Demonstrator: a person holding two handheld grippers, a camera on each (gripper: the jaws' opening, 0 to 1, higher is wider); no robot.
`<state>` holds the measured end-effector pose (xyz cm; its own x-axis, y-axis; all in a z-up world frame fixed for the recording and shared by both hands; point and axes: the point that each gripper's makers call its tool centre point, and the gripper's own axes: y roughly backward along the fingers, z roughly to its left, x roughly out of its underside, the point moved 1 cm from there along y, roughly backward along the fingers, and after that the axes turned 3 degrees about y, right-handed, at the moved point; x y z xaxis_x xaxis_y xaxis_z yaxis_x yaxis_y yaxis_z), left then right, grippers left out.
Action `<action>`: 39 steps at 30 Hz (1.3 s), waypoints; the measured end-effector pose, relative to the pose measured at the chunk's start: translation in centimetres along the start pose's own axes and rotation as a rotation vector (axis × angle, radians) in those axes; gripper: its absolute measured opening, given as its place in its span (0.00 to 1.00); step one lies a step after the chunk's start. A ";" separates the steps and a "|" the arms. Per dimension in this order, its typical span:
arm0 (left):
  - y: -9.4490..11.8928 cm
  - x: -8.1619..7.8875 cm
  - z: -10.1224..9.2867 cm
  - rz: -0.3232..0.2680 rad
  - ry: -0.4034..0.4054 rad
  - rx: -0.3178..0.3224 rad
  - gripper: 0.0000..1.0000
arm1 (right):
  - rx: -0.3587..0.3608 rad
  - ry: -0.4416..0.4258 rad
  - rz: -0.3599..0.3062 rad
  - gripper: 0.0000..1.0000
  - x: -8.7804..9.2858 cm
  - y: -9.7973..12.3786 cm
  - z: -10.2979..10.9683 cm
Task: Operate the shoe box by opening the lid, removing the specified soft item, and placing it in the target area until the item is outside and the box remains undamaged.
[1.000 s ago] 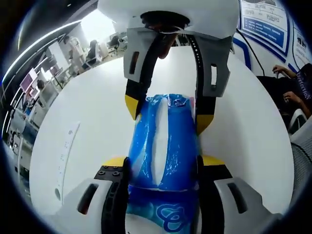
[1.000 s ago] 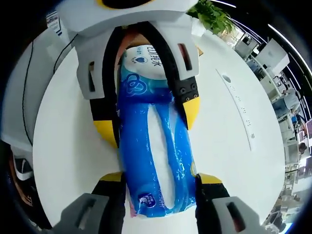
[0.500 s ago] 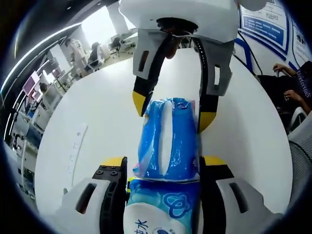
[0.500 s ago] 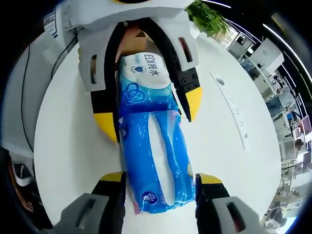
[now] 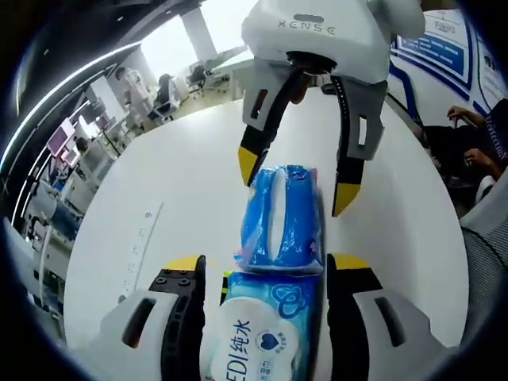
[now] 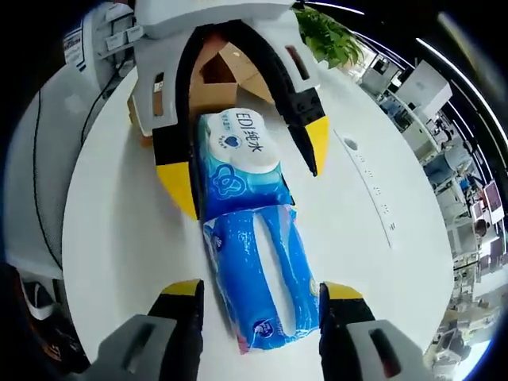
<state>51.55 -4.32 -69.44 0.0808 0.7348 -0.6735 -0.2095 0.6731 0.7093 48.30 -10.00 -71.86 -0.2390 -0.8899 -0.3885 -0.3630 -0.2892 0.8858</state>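
Tissue packs on white bench [image 6: 111, 238]: two soft items lie end to end on the round top, a blue-and-white tissue pack [image 5: 282, 218] and a wet-wipe pack [image 5: 258, 337] with a white flap label, short ends touching or just overlapping; can't tell which.

Both sets of tongs face each other along the same line. In left gripper view, left tongs [image 5: 266, 266] straddle the wet-wipe pack at the near end, jaws spread w/ a sliver of gap each side, so released. Opposite, right tongs [image 5: 298, 178] hang over the far end of the blue pack, yellow tips apart and clear of the wrap, also released.

Right gripper view gives the reverse: right tongs [image 6: 262, 290] w/ blue pack [image 6: 262, 290] running up between the jaws, wet-wipe pack [image 6: 238, 163] beyond it between the left tongs [image 6: 246, 167], and the open brown shoe box [image 6: 218, 75] behind, near the bench's far edge.

Key relation: the long axes of both packs run along the line joining the two tongs, so each pack sits lengthwise in its own pair's gap. Left is nearer the wipes, right nearer the blue pack. Items look already out of the box and set down; either pair would probably only need to back off along that axis.
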 end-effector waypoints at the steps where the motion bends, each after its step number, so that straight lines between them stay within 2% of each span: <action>1: 0.2 0.1 0.0 0.000 0.001 -0.001 0.62 | 0.001 -0.002 -0.002 0.56 -0.1 0.1 0.1; 8: 2.5 0.9 0.6 -0.005 0.017 -0.028 0.62 | 0.025 -0.052 -0.019 0.56 -0.7 1.2 0.5; 12: 3.7 1.5 1.1 -0.010 0.025 -0.047 0.62 | 0.049 -0.096 -0.063 0.55 -1.9 2.0 0.4; 17: 5.9 2.6 1.9 -0.023 0.077 -0.080 0.62 | 0.078 -0.126 -0.095 0.55 -2.8 2.2 0.4; 23: 8.4 3.7 2.2 -0.037 0.097 -0.115 0.62 | 0.114 -0.206 -0.160 0.55 -4.7 3.1 0.6; 25: 9.3 3.9 2.6 -0.056 0.135 -0.130 0.62 | 0.124 -0.246 -0.190 0.55 -5.6 3.4 0.6; 29: 10.9 4.4 3.3 -0.091 0.221 -0.143 0.62 | 0.136 -0.254 -0.217 0.55 -7.0 3.8 0.8; 34: 13.2 5.4 3.9 -0.114 0.277 -0.175 0.62 | 0.149 -0.349 -0.290 0.58 -9.1 4.3 1.3; 37: 14.5 6.0 4.0 -0.138 0.326 -0.192 0.62 | 0.151 -0.386 -0.323 0.59 -10.0 4.3 1.8; 39: 15.4 6.7 4.0 -0.137 0.330 -0.209 0.62 | 0.150 -0.404 -0.342 0.60 -10.4 4.1 2.1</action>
<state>52.80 11.25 -62.20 -0.1885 0.5504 -0.8133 -0.4145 0.7062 0.5740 47.37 -1.15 -64.74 -0.4005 -0.5392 -0.7408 -0.5980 -0.4588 0.6572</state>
